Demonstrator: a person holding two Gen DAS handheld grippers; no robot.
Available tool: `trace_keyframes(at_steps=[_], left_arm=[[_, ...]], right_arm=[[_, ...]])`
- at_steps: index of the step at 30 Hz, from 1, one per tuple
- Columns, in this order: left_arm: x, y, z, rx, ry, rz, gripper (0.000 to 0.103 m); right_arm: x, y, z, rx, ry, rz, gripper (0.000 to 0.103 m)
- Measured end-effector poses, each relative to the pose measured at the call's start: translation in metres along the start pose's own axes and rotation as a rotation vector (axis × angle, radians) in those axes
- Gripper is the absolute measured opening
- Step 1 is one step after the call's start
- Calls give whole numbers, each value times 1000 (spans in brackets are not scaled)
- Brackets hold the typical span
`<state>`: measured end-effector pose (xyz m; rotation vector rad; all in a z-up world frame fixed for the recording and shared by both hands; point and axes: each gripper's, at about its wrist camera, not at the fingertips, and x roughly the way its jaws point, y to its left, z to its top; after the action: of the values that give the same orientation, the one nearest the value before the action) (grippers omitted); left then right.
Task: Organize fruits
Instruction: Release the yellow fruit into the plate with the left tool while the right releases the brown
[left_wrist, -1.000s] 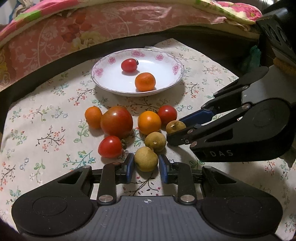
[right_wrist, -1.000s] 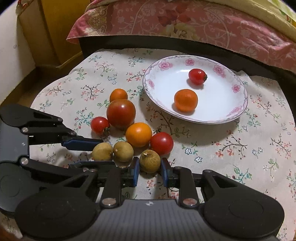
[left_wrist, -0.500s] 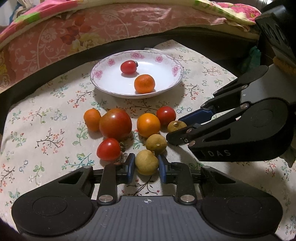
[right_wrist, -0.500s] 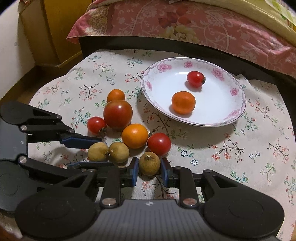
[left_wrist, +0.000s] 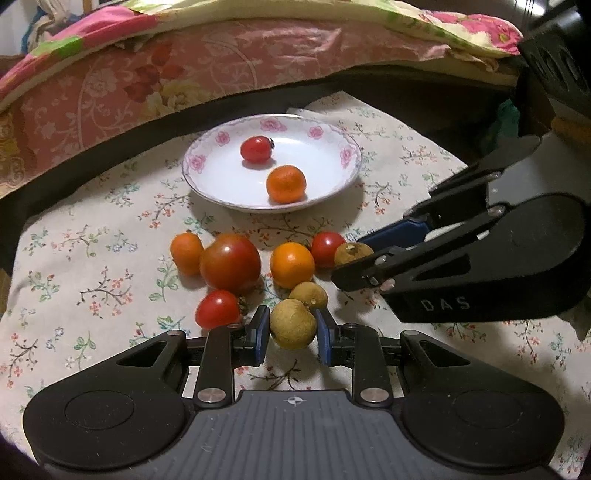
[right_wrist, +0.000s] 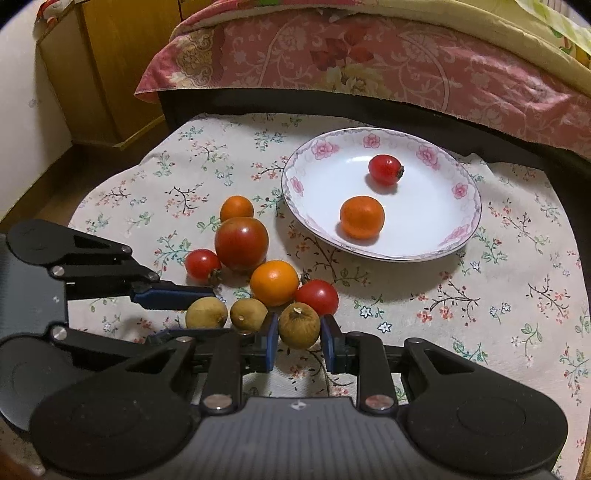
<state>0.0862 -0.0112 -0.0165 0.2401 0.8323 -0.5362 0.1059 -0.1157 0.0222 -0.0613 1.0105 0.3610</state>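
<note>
My left gripper (left_wrist: 291, 334) has just clamped a near brown fruit (left_wrist: 293, 328); my right gripper (right_wrist: 298, 338) grips another (right_wrist: 299, 325). Both can now go to the far plate (left_wrist: 347, 173).

green object (left_wrist: 506, 117) (unidentifiable), bedspread (right_wrist: 369, 55) cropped
</note>
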Motion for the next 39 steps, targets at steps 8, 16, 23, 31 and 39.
trace_keyframes(at_steps=[8, 16, 23, 31, 39], left_arm=[[-1, 4, 8, -29, -20, 3, 34], [-2, 8, 16, -45, -43, 9, 34], [-2, 8, 22, -45, -56, 15, 34], [-4, 11, 33, -52, -84, 24, 34], [5, 12, 56, -45, -124, 45, 34]], right_arm=[[-10, -3, 4, 13, -27, 2, 25], [-16, -10, 7, 32, -49, -8, 25], [-17, -12, 9, 42, -60, -9, 25], [-20, -18, 14, 60, -84, -11, 25], [-20, -33, 29, 96, -124, -28, 25]])
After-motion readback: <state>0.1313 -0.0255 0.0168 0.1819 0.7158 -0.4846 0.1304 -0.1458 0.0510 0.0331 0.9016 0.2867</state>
